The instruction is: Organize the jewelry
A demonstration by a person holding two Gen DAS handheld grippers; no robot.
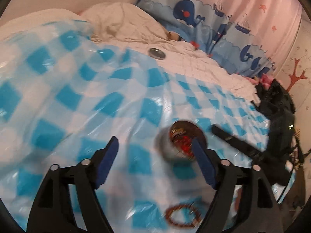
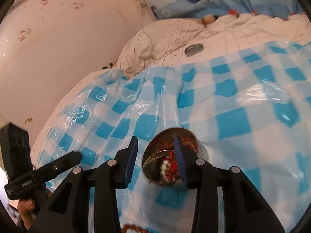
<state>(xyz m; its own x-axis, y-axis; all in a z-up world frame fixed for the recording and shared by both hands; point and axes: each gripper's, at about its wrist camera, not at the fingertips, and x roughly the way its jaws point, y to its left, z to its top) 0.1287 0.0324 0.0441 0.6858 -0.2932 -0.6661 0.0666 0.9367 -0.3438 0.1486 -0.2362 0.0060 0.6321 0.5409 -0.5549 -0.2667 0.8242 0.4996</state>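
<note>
A round metal tin (image 1: 176, 145) (image 2: 155, 167) stands open on the blue-and-white checked plastic sheet (image 1: 77, 97) (image 2: 243, 106), holding red, white and gold jewelry. Its lid (image 1: 156, 53) (image 2: 194, 49) lies far back on the cream bedding. A brown bead bracelet (image 1: 182, 216) (image 2: 134, 229) lies on the sheet near the cameras. My left gripper (image 1: 155, 157) is open and empty, with its right finger in front of the tin. My right gripper (image 2: 156, 156) is open and empty, its right finger over the tin's mouth. The left view is motion-blurred.
Cream pillows (image 1: 124, 23) and a whale-print cushion (image 1: 194, 13) lie at the back. A dark bundle of clothes or bags (image 1: 278, 104) sits at the bed's right edge. A pink wall (image 2: 58, 48) runs along the left.
</note>
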